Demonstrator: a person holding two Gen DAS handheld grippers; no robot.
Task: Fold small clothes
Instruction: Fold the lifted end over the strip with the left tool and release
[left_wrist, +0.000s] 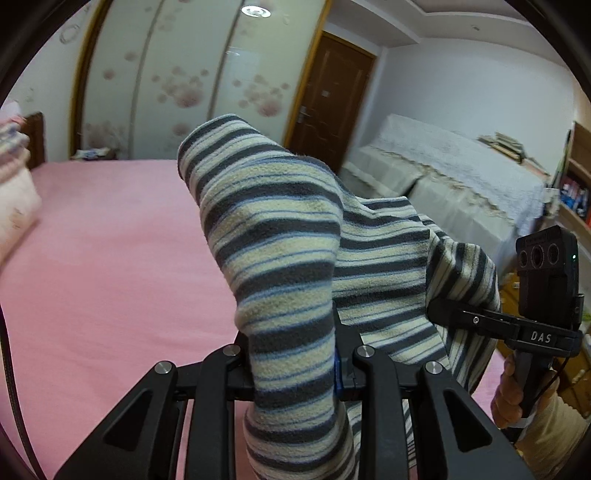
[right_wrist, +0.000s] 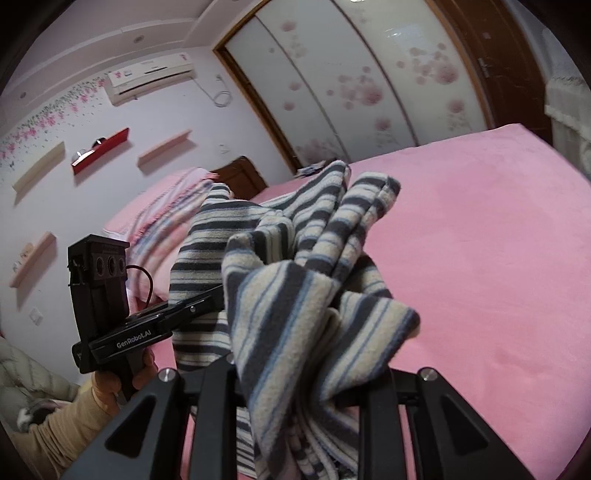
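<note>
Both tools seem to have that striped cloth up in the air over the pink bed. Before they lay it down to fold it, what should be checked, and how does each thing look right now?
1. Left tool clamped on the striped cloth: ok, fabric is pinched between its fingers.
2. Right tool clamped on the cloth: ok, fabric bunches through its fingers.
3. Cloth spread flat between the tools: not ok, it hangs crumpled and creased.
4. Open space on the pink bed ahead: ok in what both views show.
5. Which edges or corners are held: cannot tell, folds hide them.
</note>
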